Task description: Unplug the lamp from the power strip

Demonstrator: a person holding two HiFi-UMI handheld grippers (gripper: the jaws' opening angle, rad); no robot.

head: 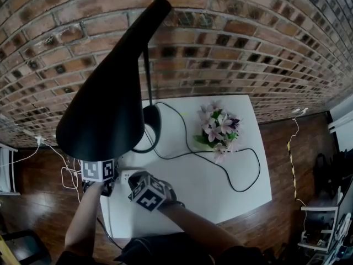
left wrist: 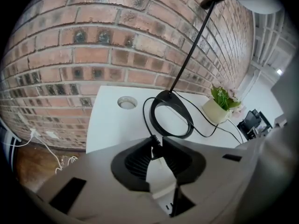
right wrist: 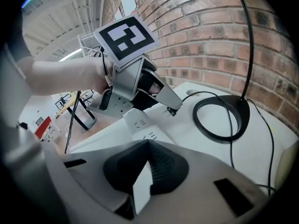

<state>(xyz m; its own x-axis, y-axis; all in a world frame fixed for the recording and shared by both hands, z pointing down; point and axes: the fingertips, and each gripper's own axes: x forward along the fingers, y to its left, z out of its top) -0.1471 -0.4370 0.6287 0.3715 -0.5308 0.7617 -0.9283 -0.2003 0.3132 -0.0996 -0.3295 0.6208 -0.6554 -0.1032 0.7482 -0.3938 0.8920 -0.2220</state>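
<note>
Plug (right wrist: 173, 109): gripped in the left tongs (left wrist: 157, 147), prongs lifted just clear of the power strip (right wrist: 140, 124), whose near end is clamped by the right tongs (right wrist: 147, 148) at lower centre.

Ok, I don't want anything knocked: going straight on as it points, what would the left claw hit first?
Probably the table just short of the lamp base, though depth is unclear.

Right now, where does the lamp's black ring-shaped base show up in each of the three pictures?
Head view: ring base left of centre, partly under the shade.
Left gripper view: ring base at centre, beyond the jaws.
Right gripper view: ring base right of centre.
Shared landmark: the brick wall behind it.
</note>
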